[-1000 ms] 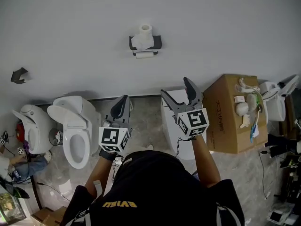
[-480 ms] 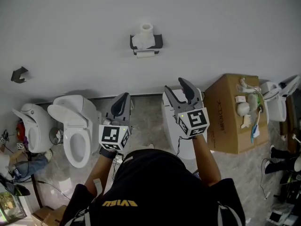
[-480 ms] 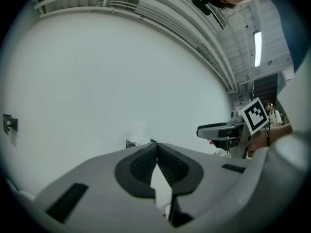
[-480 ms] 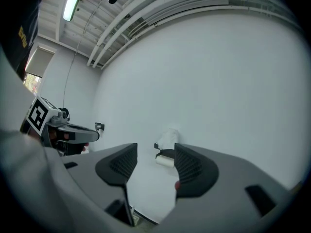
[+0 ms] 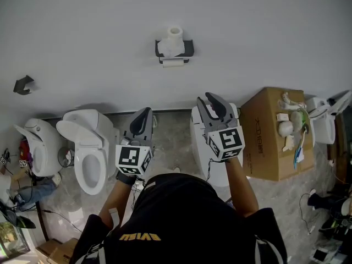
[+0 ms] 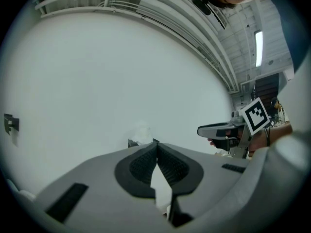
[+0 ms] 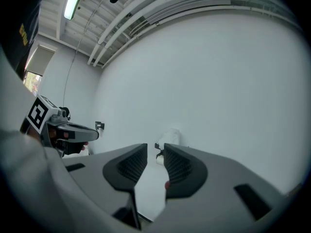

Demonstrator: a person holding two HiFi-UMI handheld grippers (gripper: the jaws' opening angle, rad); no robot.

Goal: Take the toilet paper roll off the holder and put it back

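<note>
A white toilet paper roll [image 5: 174, 39] stands upright on a black wall holder [image 5: 187, 49], high on the white wall and well beyond both grippers. My left gripper [image 5: 143, 114] is held level and shut, with nothing in it; in the left gripper view its pads meet at the tip [image 6: 156, 144], with the roll [image 6: 141, 132] small behind them. My right gripper [image 5: 205, 98] also points at the wall. Its jaws have just been closing and now stand a narrow gap apart with nothing between them [image 7: 155, 148]. The roll [image 7: 171, 135] shows far off just above that gap.
Below the wall stand two white toilets [image 5: 89, 147] [image 5: 37, 147] at left and another white fixture [image 5: 204, 142] under my right gripper. A cardboard box [image 5: 269, 142] with small items on top sits at right. A black hook [image 5: 23, 85] is on the wall at left.
The right gripper's jaws have narrowed from wide apart to a small gap. Both hands have stayed where they were, and the left gripper has stayed shut.
</note>
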